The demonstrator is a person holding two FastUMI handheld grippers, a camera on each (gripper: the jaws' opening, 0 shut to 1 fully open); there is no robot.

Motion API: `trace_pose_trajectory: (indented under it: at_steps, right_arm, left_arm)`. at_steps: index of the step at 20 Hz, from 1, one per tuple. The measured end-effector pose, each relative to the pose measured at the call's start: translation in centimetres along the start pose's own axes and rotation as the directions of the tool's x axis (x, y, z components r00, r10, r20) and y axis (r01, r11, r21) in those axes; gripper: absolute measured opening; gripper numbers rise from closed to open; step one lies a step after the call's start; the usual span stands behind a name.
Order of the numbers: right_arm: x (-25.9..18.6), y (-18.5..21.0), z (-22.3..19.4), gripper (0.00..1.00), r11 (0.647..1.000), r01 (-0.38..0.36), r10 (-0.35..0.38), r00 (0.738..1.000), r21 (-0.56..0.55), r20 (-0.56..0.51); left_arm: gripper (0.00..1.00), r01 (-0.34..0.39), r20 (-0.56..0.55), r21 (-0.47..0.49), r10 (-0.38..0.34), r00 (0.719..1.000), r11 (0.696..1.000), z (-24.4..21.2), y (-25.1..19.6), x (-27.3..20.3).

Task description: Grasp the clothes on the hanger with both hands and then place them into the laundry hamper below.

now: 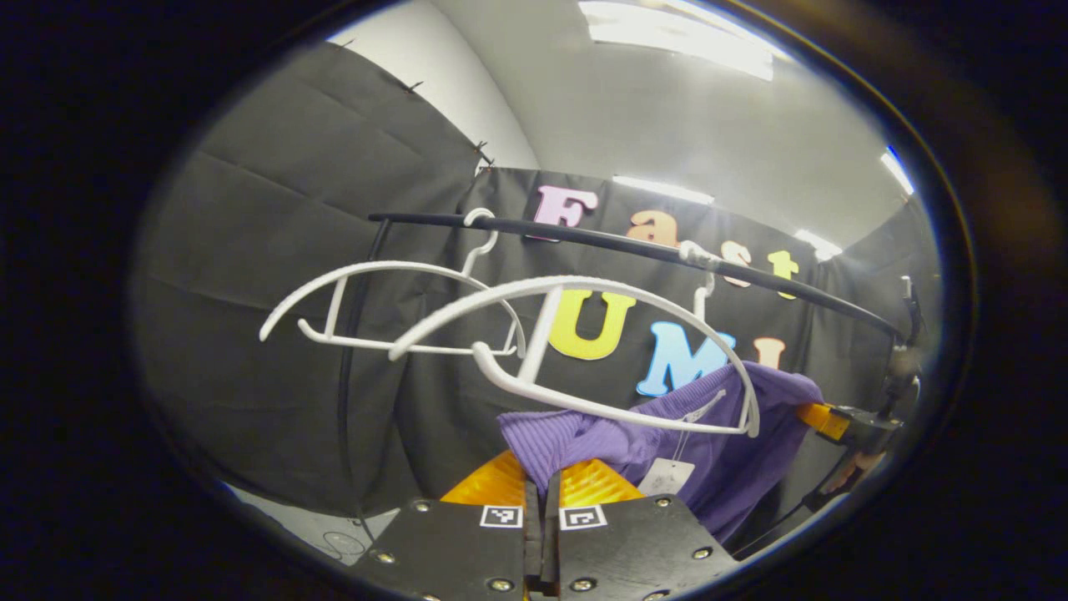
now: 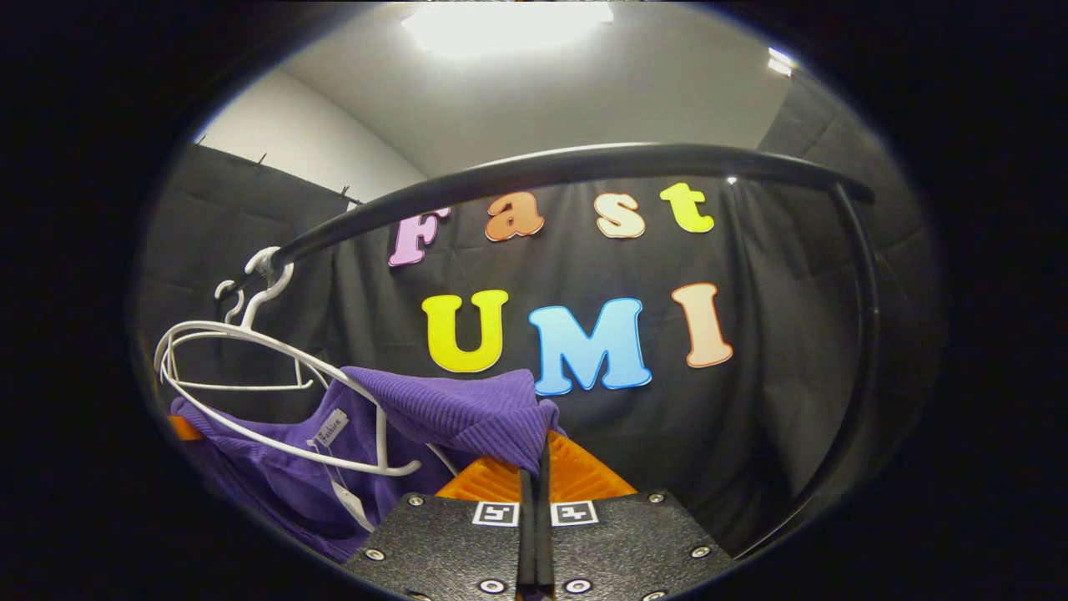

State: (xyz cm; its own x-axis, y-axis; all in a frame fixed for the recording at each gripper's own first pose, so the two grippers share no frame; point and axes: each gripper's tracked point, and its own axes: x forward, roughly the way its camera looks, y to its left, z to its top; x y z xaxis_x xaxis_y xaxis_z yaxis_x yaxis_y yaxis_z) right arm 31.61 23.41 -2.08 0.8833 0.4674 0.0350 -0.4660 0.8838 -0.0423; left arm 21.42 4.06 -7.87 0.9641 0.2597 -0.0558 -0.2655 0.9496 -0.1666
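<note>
Left hand-held gripper (image 1: 544, 484) and right hand-held gripper (image 2: 536, 467) each clamped on purple garment (image 1: 667, 434); white hanger (image 1: 584, 351) across it.

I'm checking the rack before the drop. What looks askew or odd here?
The near hanger hangs tilted on the rail, one end dipping into the purple top, which is half off it. Both grippers, left and right, pinch the cloth. Nothing looks damaged.

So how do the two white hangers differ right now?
The near hanger has the purple top draped against its lower end; the far hanger is bare. The near hanger tilts steeply, the far hanger hangs closer to level. Both are white and hooked on the black rail.
</note>
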Motion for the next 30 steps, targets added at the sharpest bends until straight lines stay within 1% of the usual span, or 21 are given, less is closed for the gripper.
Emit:
trace_pose_trajectory:
  at_steps: [3,4,5,6,7,8,9,12,13,14,15,18,21,23,25,29,30]
  right_arm:
    - [0.0,-1.6,-1.3,0.00,0.999,-0.029,0.029,0.999,-0.046,-0.015]
    - [0.0,-2.2,-1.6,0.00,0.999,-0.036,0.035,0.999,-0.026,-0.028]
    - [-0.2,-3.0,-1.9,0.00,0.999,-0.030,0.031,0.999,0.019,-0.037]
    - [-0.7,-3.7,-1.9,0.00,0.998,-0.028,0.030,0.999,0.063,-0.035]
    - [-1.1,-4.1,-1.9,0.00,0.997,-0.028,0.030,0.999,0.074,-0.026]
    - [-1.4,-4.5,-2.2,0.00,0.998,-0.027,0.028,0.999,0.063,-0.022]
    - [-1.7,-4.8,-2.6,0.00,0.999,-0.030,0.031,0.999,0.045,-0.023]
    - [-2.0,-4.9,-3.3,0.00,0.999,-0.038,0.039,0.998,0.023,-0.046]
    - [-2.1,-5.1,-3.5,0.00,0.999,-0.031,0.031,0.998,0.016,-0.052]
    - [-2.2,-5.2,-3.6,0.00,1.000,-0.021,0.022,0.998,0.013,-0.055]
    - [-2.3,-5.4,-3.7,0.00,1.000,-0.008,0.009,0.998,0.012,-0.058]
    - [-3.8,-6.5,-4.2,0.00,0.999,0.034,-0.033,0.996,0.003,-0.083]
    - [-5.8,-5.7,-4.4,0.00,0.998,0.058,-0.060,0.991,-0.019,-0.117]
    - [-7.5,-4.8,-4.6,0.00,0.997,0.073,-0.076,0.988,-0.031,-0.134]
    - [-9.5,-3.6,-5.0,0.00,0.995,0.093,-0.097,0.982,-0.032,-0.161]
    - [-13.5,-0.6,-5.4,0.00,0.990,0.132,-0.139,0.971,-0.048,-0.197]
    - [-14.6,0.1,-5.5,0.00,0.988,0.146,-0.154,0.966,-0.051,-0.206]
  left_arm:
    - [0.01,-0.018,-0.012,-0.003,0.018,1.000,1.000,-1.0,-2.4,0.8]
    - [0.01,-0.014,-0.014,0.003,0.014,1.000,1.000,-1.2,-3.4,1.2]
    - [0.01,-0.012,-0.018,0.012,0.013,1.000,1.000,-1.4,-4.3,1.2]
    - [0.07,-0.006,-0.023,0.015,0.007,1.000,1.000,-1.7,-4.9,1.3]
    - [0.01,-0.001,-0.027,0.012,0.001,1.000,1.000,-2.0,-5.5,1.5]
    - [0.01,0.003,-0.031,0.003,-0.003,1.000,1.000,-2.3,-5.8,1.7]
    - [0.07,0.002,-0.040,-0.011,-0.003,0.999,1.000,-2.7,-6.1,1.8]
    - [0.07,-0.013,-0.062,-0.050,0.010,0.998,0.999,-3.8,-5.8,2.0]
    - [0.01,-0.021,-0.075,-0.050,0.017,0.997,0.999,-4.3,-5.5,1.9]
    - [0.07,-0.021,-0.088,-0.053,0.016,0.996,0.998,-4.9,-5.3,1.4]
    - [0.01,-0.016,-0.094,-0.057,0.010,0.995,0.998,-5.1,-5.3,1.1]
    - [0.01,0.005,-0.119,-0.055,-0.011,0.993,0.998,-5.5,-4.9,0.8]
    - [0.01,0.034,-0.129,-0.050,-0.040,0.991,0.998,-5.3,-4.2,-1.0]
    - [0.01,0.070,-0.138,-0.014,-0.072,0.988,0.997,-4.9,-3.8,-2.1]
    - [0.01,0.107,-0.161,0.014,-0.103,0.981,0.994,-5.0,-3.1,-3.1]
    - [0.01,0.168,-0.196,0.035,-0.158,0.968,0.985,-4.5,-0.5,-5.5]
    - [0.01,0.186,-0.209,0.043,-0.173,0.963,0.982,-4.6,-0.9,-6.1]
